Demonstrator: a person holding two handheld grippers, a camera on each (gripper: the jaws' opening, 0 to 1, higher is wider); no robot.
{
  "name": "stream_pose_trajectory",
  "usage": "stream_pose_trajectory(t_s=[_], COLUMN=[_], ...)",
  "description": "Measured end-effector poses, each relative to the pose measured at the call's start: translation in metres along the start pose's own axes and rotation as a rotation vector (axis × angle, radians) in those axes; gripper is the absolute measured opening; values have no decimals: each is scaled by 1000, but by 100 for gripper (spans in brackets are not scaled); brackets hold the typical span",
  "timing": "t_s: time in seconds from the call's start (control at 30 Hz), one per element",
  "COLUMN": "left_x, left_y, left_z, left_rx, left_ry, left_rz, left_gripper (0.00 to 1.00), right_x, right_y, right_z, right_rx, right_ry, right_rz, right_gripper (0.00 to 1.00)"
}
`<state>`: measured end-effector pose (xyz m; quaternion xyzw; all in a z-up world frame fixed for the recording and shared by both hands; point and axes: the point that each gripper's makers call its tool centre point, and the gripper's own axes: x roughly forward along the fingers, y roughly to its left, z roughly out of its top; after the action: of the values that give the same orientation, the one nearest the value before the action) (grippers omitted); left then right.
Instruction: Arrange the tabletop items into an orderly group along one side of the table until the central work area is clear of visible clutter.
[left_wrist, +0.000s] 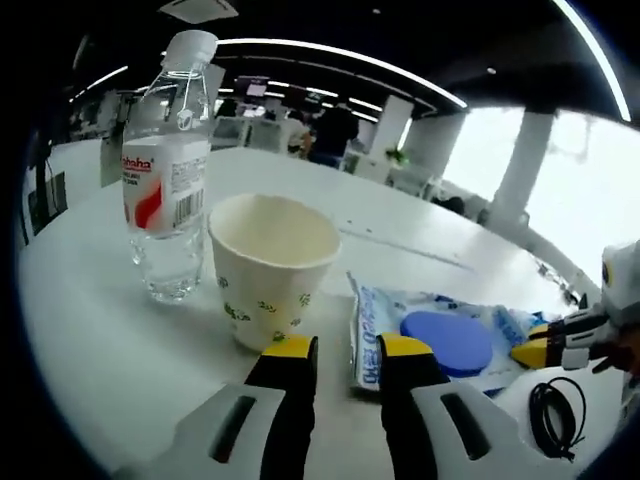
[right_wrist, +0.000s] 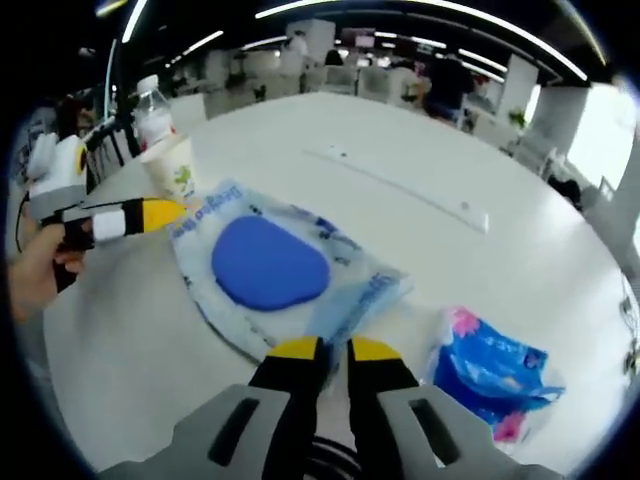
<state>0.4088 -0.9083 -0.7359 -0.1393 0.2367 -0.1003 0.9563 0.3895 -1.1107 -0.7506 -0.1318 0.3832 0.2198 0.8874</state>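
A flat wet-wipes pack (right_wrist: 265, 265) with a blue oval lid lies on the white table (right_wrist: 400, 150). My right gripper (right_wrist: 335, 350) is shut on the pack's near edge; seen from the left gripper view, the right gripper (left_wrist: 535, 347) pinches the pack (left_wrist: 440, 340) from the right. My left gripper (left_wrist: 345, 350) stands open, with the pack's left corner just ahead of its jaws. A paper cup (left_wrist: 270, 265) stands upright right beyond the left jaw. A clear water bottle (left_wrist: 165, 170) stands to the left of the cup. In the right gripper view, a hand holds the left gripper (right_wrist: 150, 213) at the pack's far-left edge.
A blue tissue packet (right_wrist: 490, 375) lies right of my right gripper. A black cable coil (left_wrist: 558, 410) rests near the table edge. The cup (right_wrist: 172, 165) and bottle (right_wrist: 150, 110) stand together at the table's far-left rim. Office desks and people fill the background.
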Motion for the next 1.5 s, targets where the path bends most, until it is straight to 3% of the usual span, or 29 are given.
stream_pose_trajectory(t_s=[0.1, 0.2, 0.3, 0.43, 0.5, 0.63, 1.03, 1.17, 1.27, 1.5], left_x=[-6, -16, -25, -39, -45, -57, -86, -95, -97, -110], left_y=[1, 6, 14, 27, 32, 46, 55, 52, 53, 51], left_z=[1, 1, 1, 2, 3, 7, 19, 22, 19, 19], left_rx=[29, 78, 103, 136, 171, 201, 291, 308, 380, 385], left_ry=[9, 25, 37, 52, 57, 61, 51, 28, 40, 50], left_rz=[-18, -35, -43, -68, -84, -95, -182, -206, -215, -260], left_gripper=[29, 32, 36, 43, 48, 57, 87, 95, 96, 100], right_x=[-6, -8, -15, -26, -33, -51, -100, -114, -125, -145], right_y=[-2, -13, -9, -6, 0, 8, 35, 37, 39, 46], right_z=[3, 4, 6, 8, 9, 17, 17, 8, 0, -9], right_rx=[7, -15, 33, 2, 23, 8, 7, -2, 33, 51], right_ry=[-32, -32, -47, -62, -79, -138, -209, -210, -207, -220], right_rz=[-17, -68, -44, -56, -42, -56, -27, -35, -28, -9], right_gripper=[8, 21, 21, 27, 34, 62, 100, 100, 100, 100])
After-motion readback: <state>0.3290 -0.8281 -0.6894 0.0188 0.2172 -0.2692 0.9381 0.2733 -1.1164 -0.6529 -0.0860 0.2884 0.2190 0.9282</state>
